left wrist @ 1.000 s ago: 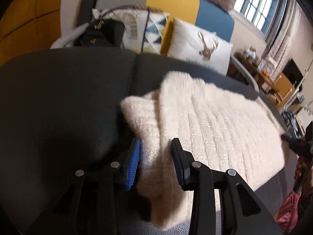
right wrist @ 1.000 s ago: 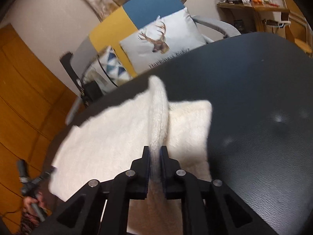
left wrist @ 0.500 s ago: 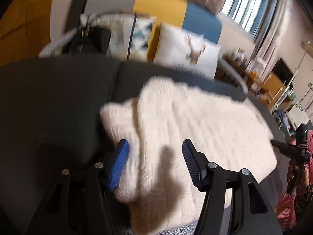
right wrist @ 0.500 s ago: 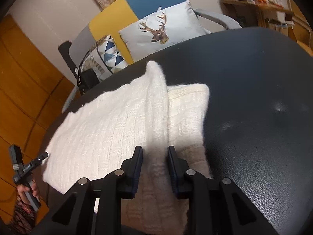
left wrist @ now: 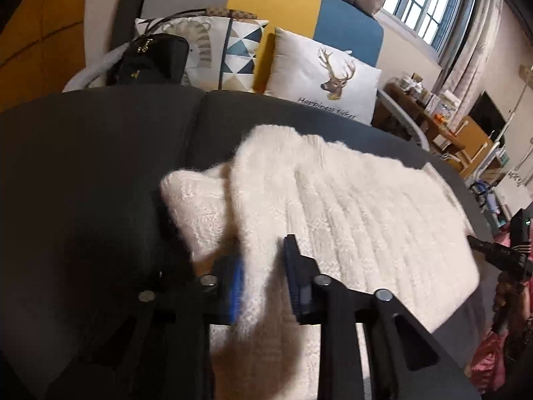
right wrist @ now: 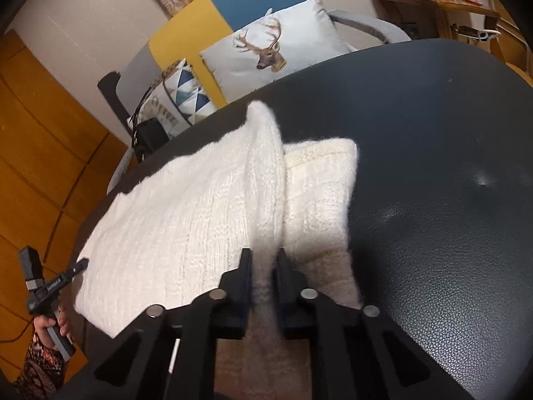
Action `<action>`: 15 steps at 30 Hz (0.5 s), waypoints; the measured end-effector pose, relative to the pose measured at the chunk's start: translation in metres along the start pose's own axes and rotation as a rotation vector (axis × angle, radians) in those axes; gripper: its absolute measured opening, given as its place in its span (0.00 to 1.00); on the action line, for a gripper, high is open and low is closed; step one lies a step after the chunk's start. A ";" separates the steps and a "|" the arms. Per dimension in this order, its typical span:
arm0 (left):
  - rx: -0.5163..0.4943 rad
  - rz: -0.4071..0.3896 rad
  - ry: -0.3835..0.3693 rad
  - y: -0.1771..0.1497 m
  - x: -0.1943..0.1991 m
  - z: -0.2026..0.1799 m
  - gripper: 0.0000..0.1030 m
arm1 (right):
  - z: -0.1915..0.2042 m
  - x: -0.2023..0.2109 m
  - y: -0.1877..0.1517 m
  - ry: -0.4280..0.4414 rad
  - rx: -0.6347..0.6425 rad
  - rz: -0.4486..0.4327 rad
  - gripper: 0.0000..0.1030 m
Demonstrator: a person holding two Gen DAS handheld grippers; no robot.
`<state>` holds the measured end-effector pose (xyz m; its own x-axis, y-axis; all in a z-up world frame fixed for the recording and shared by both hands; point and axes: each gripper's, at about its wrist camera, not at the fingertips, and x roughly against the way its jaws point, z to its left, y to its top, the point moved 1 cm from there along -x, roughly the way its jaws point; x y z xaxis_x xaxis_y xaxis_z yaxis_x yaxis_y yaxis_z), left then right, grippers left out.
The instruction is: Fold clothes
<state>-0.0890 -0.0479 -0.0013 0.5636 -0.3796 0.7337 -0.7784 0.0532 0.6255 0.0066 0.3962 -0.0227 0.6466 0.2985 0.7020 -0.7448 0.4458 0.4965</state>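
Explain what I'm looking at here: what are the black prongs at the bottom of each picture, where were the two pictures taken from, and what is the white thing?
No robot arm here: a person holds a hand-held two-finger gripper in each hand, each with a wide-angle camera looking along its fingers. One picture comes from the left gripper, the other from the right gripper; the prongs are their fingers. On the dark cushioned surface lies a fluffy white knitted sweater, partly folded. Both grippers have just been closing and each now pinches a raised fold of it. Behind stands a sofa with a deer cushion. In the right view, the left gripper also shows at the edge, held in a hand.
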 end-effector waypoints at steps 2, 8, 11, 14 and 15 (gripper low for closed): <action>0.009 -0.009 -0.039 0.002 0.007 0.002 0.06 | 0.001 0.003 0.002 0.017 -0.021 -0.018 0.07; 0.050 -0.087 -0.183 0.008 0.034 0.004 0.06 | 0.000 0.030 0.012 0.251 -0.103 -0.101 0.06; 0.041 -0.087 -0.176 0.004 0.042 0.003 0.06 | 0.004 0.044 0.012 0.314 -0.100 -0.120 0.06; 0.015 -0.034 -0.100 -0.011 0.031 0.005 0.06 | 0.003 0.049 0.002 0.306 -0.091 -0.109 0.06; 0.010 -0.011 -0.073 -0.018 0.026 0.008 0.06 | -0.001 0.047 -0.003 0.299 -0.102 -0.102 0.06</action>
<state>-0.0629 -0.0659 0.0043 0.5511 -0.4462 0.7051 -0.7750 0.0395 0.6308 0.0393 0.4102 0.0087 0.7482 0.4758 0.4625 -0.6630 0.5638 0.4925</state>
